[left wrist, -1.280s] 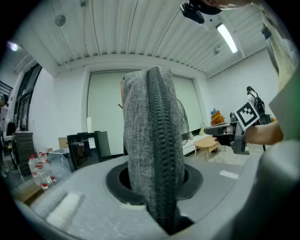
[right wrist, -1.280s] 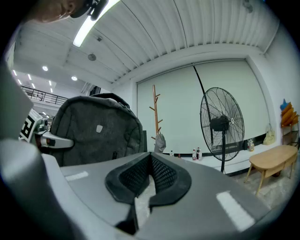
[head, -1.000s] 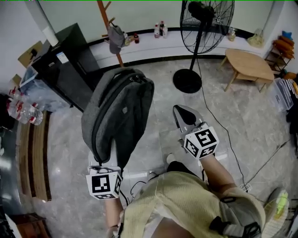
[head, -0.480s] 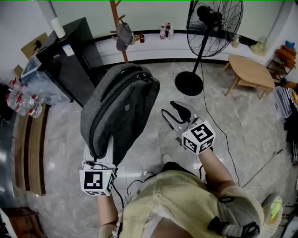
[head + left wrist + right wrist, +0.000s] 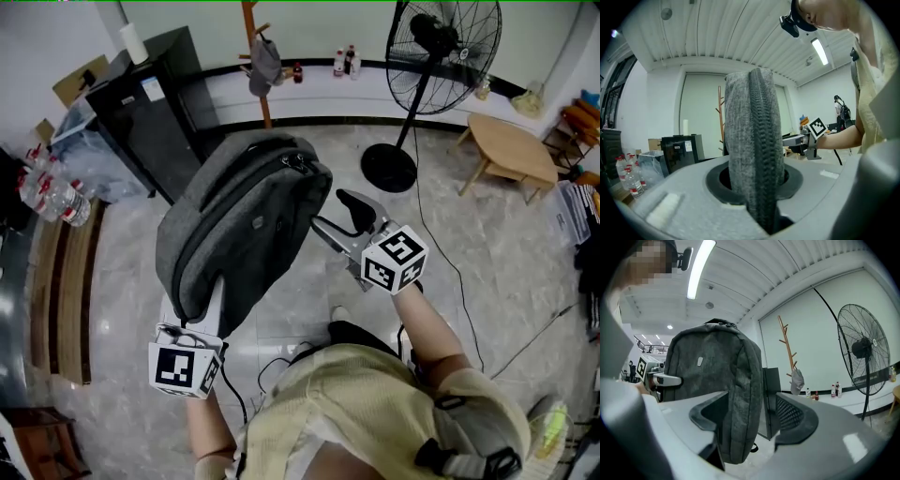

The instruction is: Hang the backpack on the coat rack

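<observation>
One backpack (image 5: pixel 239 225), one coat rack (image 5: pixel 267 108), one standing fan (image 5: pixel 441 47), one table (image 5: pixel 511 141)

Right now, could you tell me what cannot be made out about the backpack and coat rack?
Coat rack: top cut off by head view's upper edge.
Backpack: any hanging loop hidden by its own body, every view.
Left gripper: jaws hidden under backpack, head view.
</observation>
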The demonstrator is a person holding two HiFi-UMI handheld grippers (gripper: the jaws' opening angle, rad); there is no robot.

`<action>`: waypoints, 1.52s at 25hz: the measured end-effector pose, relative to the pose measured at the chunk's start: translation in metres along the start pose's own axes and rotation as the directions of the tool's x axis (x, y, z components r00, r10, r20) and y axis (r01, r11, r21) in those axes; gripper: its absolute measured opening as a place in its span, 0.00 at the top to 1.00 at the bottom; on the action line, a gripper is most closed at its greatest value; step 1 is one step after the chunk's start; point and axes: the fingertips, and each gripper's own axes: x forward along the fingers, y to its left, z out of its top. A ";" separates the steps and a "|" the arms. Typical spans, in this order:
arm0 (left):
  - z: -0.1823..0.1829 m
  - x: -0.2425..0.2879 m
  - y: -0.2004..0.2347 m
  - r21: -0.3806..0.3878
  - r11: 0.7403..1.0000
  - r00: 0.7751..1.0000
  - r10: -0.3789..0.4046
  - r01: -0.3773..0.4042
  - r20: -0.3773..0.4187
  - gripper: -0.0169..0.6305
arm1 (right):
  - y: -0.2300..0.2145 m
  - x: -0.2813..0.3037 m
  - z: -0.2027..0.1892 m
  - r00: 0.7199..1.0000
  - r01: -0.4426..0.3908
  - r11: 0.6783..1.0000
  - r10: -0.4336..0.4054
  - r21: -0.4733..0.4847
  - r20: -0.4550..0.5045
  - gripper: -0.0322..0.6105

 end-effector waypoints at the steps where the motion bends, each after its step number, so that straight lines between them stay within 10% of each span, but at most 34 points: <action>1: 0.000 -0.004 -0.001 0.000 1.000 1.000 -0.007 0.007 0.002 0.84 | 0.004 0.002 0.000 1.000 -0.009 1.000 0.009 0.007 0.004 0.48; 18: -0.050 0.044 0.046 -0.195 0.980 0.998 -0.041 0.032 -0.040 0.83 | -0.014 0.055 -0.008 0.999 -0.043 0.999 0.042 0.030 0.029 0.73; 38: -0.073 0.186 0.127 -0.238 0.966 0.985 0.064 -0.101 -0.158 0.82 | -0.110 0.142 -0.001 0.999 -0.031 0.998 0.033 0.049 -0.034 0.83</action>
